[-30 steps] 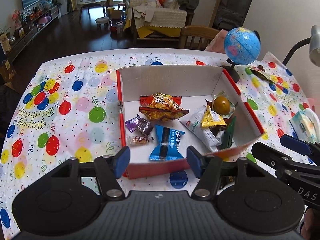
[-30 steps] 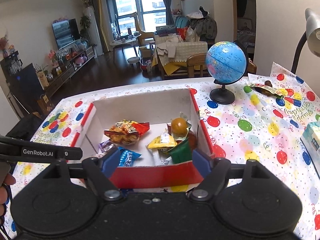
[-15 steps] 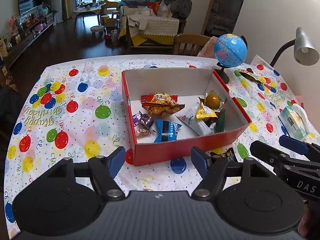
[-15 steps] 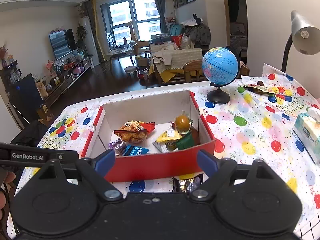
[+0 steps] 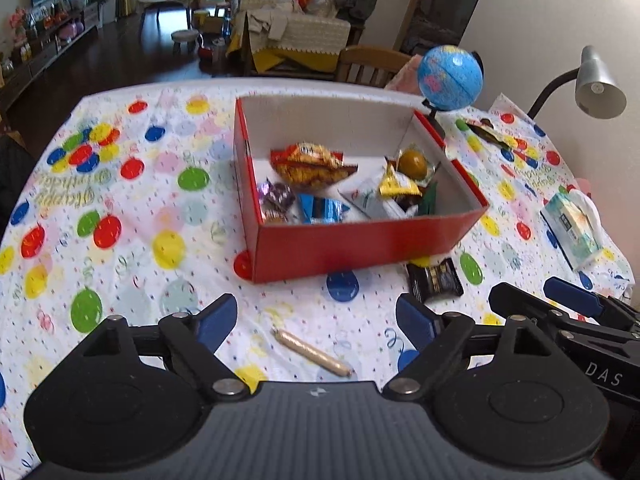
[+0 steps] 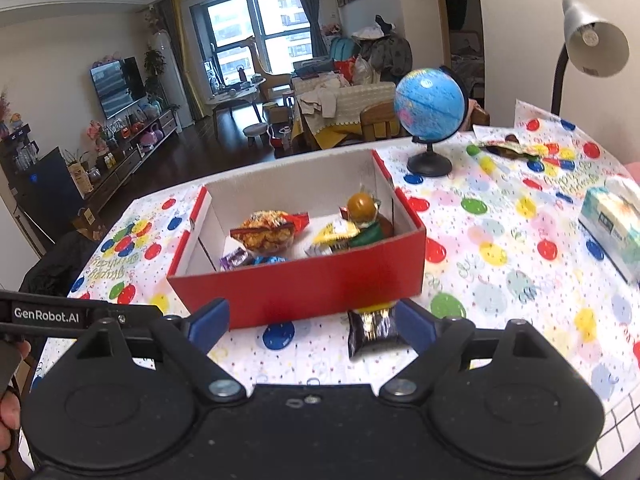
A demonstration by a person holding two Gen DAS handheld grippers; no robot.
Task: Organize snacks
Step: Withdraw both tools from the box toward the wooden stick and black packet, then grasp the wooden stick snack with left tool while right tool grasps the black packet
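A red box point(image 5: 360, 242) point(image 6: 304, 288) with white inside walls sits mid-table and holds several wrapped snacks. A dark snack packet point(image 5: 434, 280) point(image 6: 372, 330) lies on the cloth just in front of the box's right corner. A tan sausage stick point(image 5: 312, 352) lies nearer me. My left gripper point(image 5: 316, 322) is open and empty, just above the stick. My right gripper point(image 6: 310, 322) is open and empty, its right fingertip beside the dark packet. The right gripper also shows at the right edge of the left wrist view point(image 5: 568, 312).
A balloon-print cloth point(image 5: 120, 216) covers the table. A blue globe point(image 6: 430, 110) stands behind the box. A snack wrapper point(image 6: 504, 148) lies far right of the globe. A tissue pack point(image 6: 612, 220) and a desk lamp point(image 6: 592, 36) are at the right.
Both grippers have pulled back from the box toward me and opened wider. The dark packet and the sausage stick have come into view on the cloth.
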